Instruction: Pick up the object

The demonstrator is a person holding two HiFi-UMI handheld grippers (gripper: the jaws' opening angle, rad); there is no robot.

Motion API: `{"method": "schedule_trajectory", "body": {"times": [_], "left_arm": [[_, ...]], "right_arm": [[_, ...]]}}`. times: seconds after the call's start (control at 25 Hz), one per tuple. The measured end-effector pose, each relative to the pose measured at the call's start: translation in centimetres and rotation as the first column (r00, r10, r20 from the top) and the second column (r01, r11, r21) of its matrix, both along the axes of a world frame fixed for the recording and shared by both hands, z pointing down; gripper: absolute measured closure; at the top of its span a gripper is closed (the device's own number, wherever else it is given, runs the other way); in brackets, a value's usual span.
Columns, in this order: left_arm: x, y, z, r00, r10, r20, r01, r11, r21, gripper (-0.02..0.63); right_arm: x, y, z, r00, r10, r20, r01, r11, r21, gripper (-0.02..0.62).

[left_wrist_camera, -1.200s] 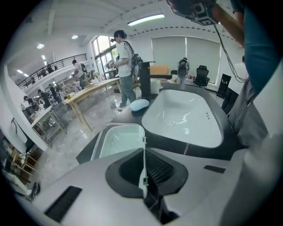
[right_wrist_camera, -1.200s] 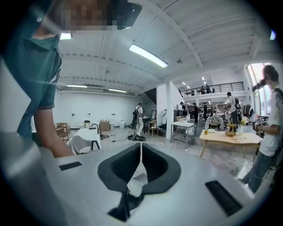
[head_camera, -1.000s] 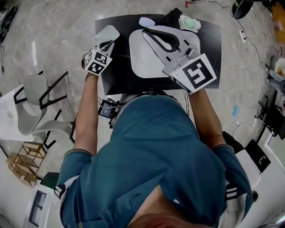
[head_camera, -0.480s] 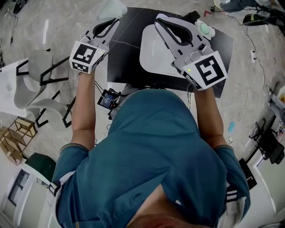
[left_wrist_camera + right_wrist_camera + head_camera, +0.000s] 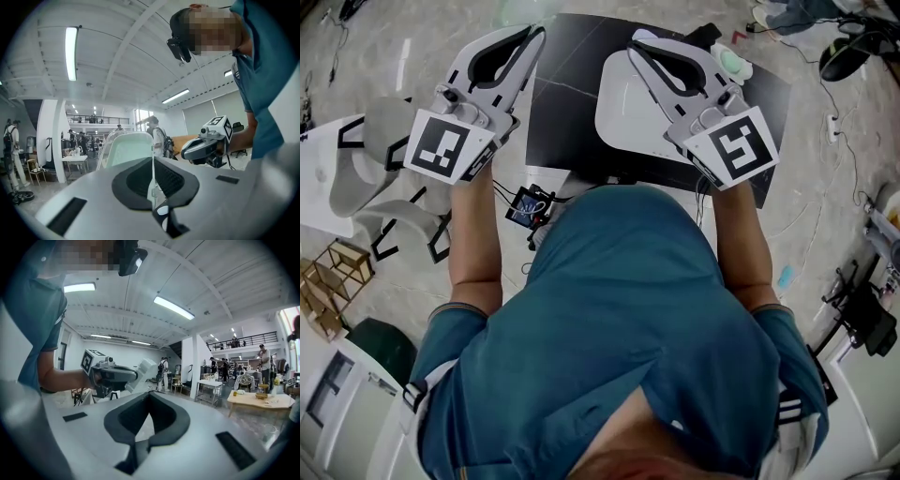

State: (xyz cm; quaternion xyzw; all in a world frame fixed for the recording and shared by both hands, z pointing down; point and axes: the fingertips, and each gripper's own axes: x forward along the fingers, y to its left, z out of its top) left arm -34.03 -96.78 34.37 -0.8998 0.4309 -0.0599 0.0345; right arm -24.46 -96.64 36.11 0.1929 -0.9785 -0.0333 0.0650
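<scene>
My left gripper (image 5: 534, 32) is raised above the floor, just left of the black table (image 5: 567, 103). It is shut on a thin, pale green, see-through plastic piece (image 5: 125, 151), which stands up beyond the jaw tips (image 5: 152, 158). In the head view that piece (image 5: 514, 11) shows only as a pale patch at the top edge. My right gripper (image 5: 636, 43) hovers over the white tray (image 5: 623, 117), its jaws shut with nothing between them (image 5: 149, 393). Each gripper also appears in the other's view: the right gripper (image 5: 206, 147) and the left gripper (image 5: 112, 376).
A white and green item (image 5: 731, 62) and a black object (image 5: 703, 36) lie at the table's far right corner. White chairs (image 5: 356, 178) and wooden frames (image 5: 328, 281) stand on the floor to the left. Cables run across the floor at right.
The left gripper has risen and swung left off the table's edge, carrying the pale piece. The right gripper has lifted slightly above the tray.
</scene>
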Motion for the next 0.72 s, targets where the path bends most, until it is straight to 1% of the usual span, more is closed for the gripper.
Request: {"method": "schedule_trajectory", "body": {"times": [0.12, 0.24, 0.44, 0.6, 0.72], "left_arm": [[0.5, 1.1, -1.9, 0.999, 0.012, -0.031, -0.012, 1.000, 0.020, 0.594], [0.9, 2.3, -3.3, 0.999, 0.021, -0.046, -0.020, 0.999, 0.040, 0.594], [1.6, 3.7, -4.9, 0.999, 0.030, -0.042, -0.027, 0.997, 0.070, 0.594], [2.0, 4.6, -5.3, 0.999, 0.026, -0.038, -0.024, 0.997, 0.075, 0.594], [2.4, 5.2, -5.5, 0.999, 0.023, -0.033, -0.021, 0.997, 0.075, 0.594]], "right_arm": [[0.4, 0.6, -0.4, 1.000, 0.002, 0.003, -0.002, 1.000, 0.009, 0.583], [0.7, 1.3, -0.7, 1.000, 0.005, 0.007, -0.005, 1.000, 0.017, 0.583], [1.2, 2.4, -1.6, 1.000, 0.004, 0.014, -0.005, 0.999, 0.033, 0.583], [1.8, 3.1, -2.0, 1.000, 0.007, 0.017, -0.007, 0.999, 0.039, 0.583], [2.3, 3.6, -2.2, 1.000, 0.012, 0.020, -0.013, 1.000, 0.027, 0.583]]}}
